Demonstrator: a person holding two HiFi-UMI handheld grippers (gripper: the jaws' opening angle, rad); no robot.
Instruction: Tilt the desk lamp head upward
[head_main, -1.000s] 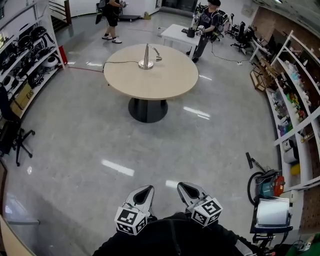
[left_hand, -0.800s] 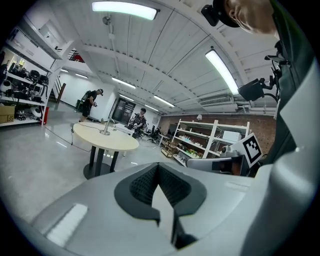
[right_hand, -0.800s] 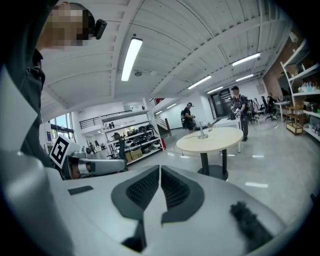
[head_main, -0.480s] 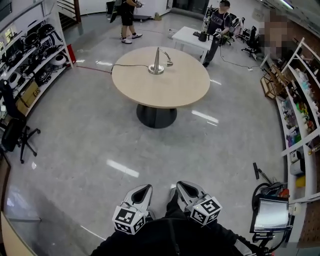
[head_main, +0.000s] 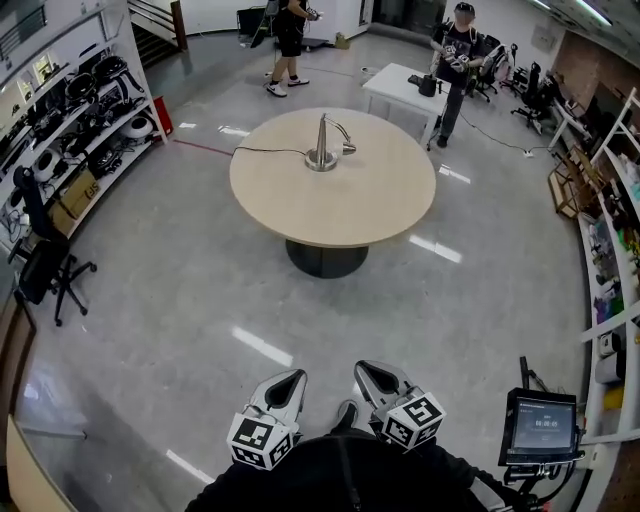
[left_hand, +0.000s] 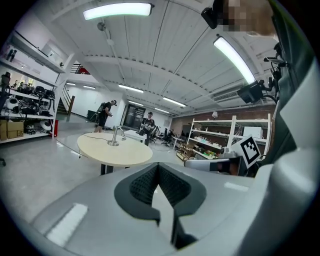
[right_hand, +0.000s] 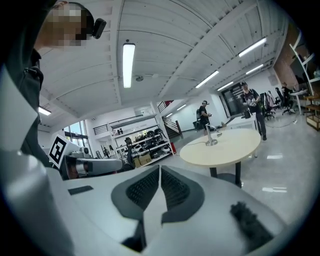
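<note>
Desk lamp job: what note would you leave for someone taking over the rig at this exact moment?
Left hand-held gripper: shut, empty.
Right hand-held gripper: shut, empty.
Both are low in front of the person, far from the round table.
Desk lamp stands on the table's far side, untouched, head not yet tilted up.
To do: walk to the table, grip the lamp head, tilt it upward.

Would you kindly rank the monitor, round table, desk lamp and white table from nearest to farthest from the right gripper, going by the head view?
From the right gripper:
1. monitor, close by on its right.
2. round table, ahead at mid-floor.
3. desk lamp, on that table's far part.
4. white table, beyond it near the back.
</note>
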